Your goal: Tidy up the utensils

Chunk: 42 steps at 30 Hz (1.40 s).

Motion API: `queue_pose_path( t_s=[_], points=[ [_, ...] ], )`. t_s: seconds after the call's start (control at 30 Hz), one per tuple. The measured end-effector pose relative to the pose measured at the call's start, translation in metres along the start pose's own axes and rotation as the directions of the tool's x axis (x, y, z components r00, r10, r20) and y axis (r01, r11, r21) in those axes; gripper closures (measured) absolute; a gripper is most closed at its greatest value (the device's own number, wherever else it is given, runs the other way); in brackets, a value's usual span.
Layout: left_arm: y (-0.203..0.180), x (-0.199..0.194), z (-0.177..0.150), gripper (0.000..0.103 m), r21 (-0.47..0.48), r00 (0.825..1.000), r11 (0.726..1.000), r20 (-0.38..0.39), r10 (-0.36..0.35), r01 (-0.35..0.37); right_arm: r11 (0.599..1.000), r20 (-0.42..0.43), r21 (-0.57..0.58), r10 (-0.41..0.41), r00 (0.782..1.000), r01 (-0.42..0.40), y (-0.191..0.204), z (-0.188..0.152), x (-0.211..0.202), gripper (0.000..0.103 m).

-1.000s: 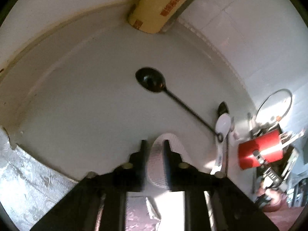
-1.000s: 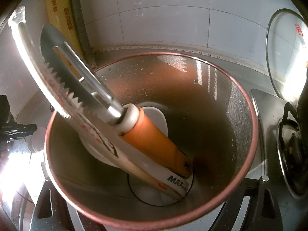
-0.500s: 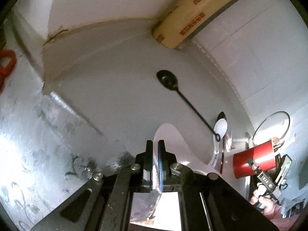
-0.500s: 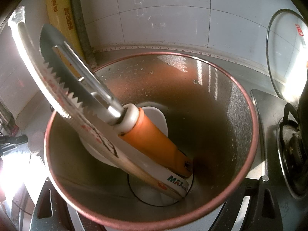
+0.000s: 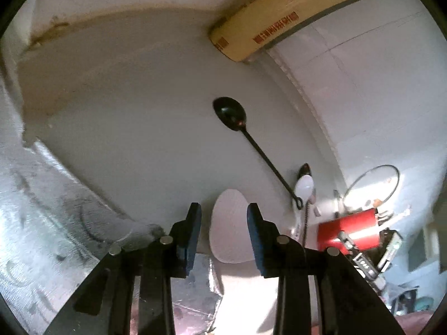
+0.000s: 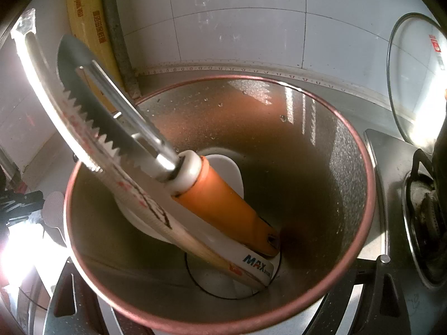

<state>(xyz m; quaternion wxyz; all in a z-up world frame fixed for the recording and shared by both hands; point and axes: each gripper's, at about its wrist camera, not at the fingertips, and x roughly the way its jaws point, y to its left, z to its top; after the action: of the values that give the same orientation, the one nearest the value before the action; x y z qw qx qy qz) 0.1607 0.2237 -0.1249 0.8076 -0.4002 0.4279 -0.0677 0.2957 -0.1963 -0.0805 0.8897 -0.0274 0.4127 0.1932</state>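
We see the left gripper (image 5: 224, 233) with its black arms and blue pads spread and opening; a pale, rounded, finely textured spoon bowl (image 5: 227, 226) lies between the pads, and neither pad presses on it. It rests on a smooth, matte white countertop (image 5: 134, 128). Farther off on the same surface lies a thin black long-handled spoon (image 5: 245, 136) with a glossy oval bowl and a small loop at the handle's end. Just beside that loop is a white plastic spoon (image 5: 304, 184). A long yellow cardboard box with red print (image 5: 279, 25) leans in the corner against the white tiled wall (image 5: 363, 89). At the left edge the counter is covered by crinkled silver foil (image 5: 42, 223).

In the right wrist view, the right gripper's arms (image 6: 374, 301) close around a round metal container with a red rim and a speckled, shiny inner wall (image 6: 321, 145); only parts of the arms show at its sides. Inside it stand, tilted to the left, an orange-handled peeler with a steel blade (image 6: 218, 198), a clear plastic serrated knife (image 6: 83, 128) and a white handle printed MAX (image 6: 257, 265). A round glass lid (image 6: 413, 83) leans on the tiles at the right.
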Motion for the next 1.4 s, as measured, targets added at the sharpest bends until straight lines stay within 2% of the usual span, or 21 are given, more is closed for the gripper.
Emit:
queue_pose_path(
  t_s=[0.07, 0.13, 0.4, 0.5, 0.77, 0.87, 1.0, 1.1, 1.3, 1.4],
  points=[
    [0.002, 0.001, 0.000, 0.071, -0.004, 1.000, 1.000, -0.012, -0.016, 0.016, 1.000, 0.000, -0.001, 0.000, 1.000, 0.000, 0.000, 0.000, 0.000, 0.011],
    [0.004, 0.002, -0.001, 0.084, -0.012, 1.000, 1.000, -0.020, -0.019, 0.019, 1.000, 0.000, -0.001, 0.001, 1.000, -0.001, -0.001, 0.000, 0.000, 0.011],
    [0.011, 0.005, -0.005, 0.087, -0.048, 0.998, 0.997, -0.008, -0.066, 0.066, 1.000, 0.000, -0.002, 0.001, 1.000, -0.001, -0.001, 0.000, 0.000, 0.011],
    [0.009, 0.006, -0.006, 0.096, -0.043, 0.999, 0.998, -0.010, -0.038, 0.037, 1.000, -0.001, -0.002, 0.002, 1.000, -0.002, -0.001, 0.000, 0.000, 0.011],
    [0.000, -0.003, -0.018, 0.098, -0.045, 0.999, 0.999, 0.052, -0.005, 0.008, 1.000, 0.000, -0.001, 0.002, 1.000, -0.002, -0.002, 0.000, 0.000, 0.011],
    [-0.011, -0.015, -0.020, 0.098, -0.021, 0.995, 0.998, 0.086, 0.056, -0.054, 1.000, 0.000, -0.002, 0.002, 1.000, -0.002, -0.001, 0.000, 0.000, 0.011],
    [-0.038, -0.040, -0.016, 0.098, 0.055, 0.978, 0.986, 0.150, 0.147, -0.156, 1.000, 0.000, -0.002, 0.002, 1.000, -0.002, -0.001, 0.000, 0.000, 0.011],
    [-0.063, -0.063, -0.010, 0.099, 0.105, 0.953, 0.965, 0.217, 0.214, -0.240, 1.000, 0.000, -0.002, 0.003, 1.000, -0.003, -0.001, 0.000, 0.000, 0.011],
    [-0.099, -0.094, -0.006, 0.100, 0.177, 0.919, 0.937, 0.314, 0.238, -0.303, 1.000, 0.003, -0.002, 0.008, 1.000, -0.008, 0.000, -0.001, 0.000, 0.011],
    [-0.114, -0.105, -0.007, 0.100, 0.210, 0.897, 0.912, 0.354, 0.265, -0.352, 1.000, 0.002, 0.000, 0.008, 1.000, -0.008, 0.000, -0.001, 0.000, 0.011]
  ],
)
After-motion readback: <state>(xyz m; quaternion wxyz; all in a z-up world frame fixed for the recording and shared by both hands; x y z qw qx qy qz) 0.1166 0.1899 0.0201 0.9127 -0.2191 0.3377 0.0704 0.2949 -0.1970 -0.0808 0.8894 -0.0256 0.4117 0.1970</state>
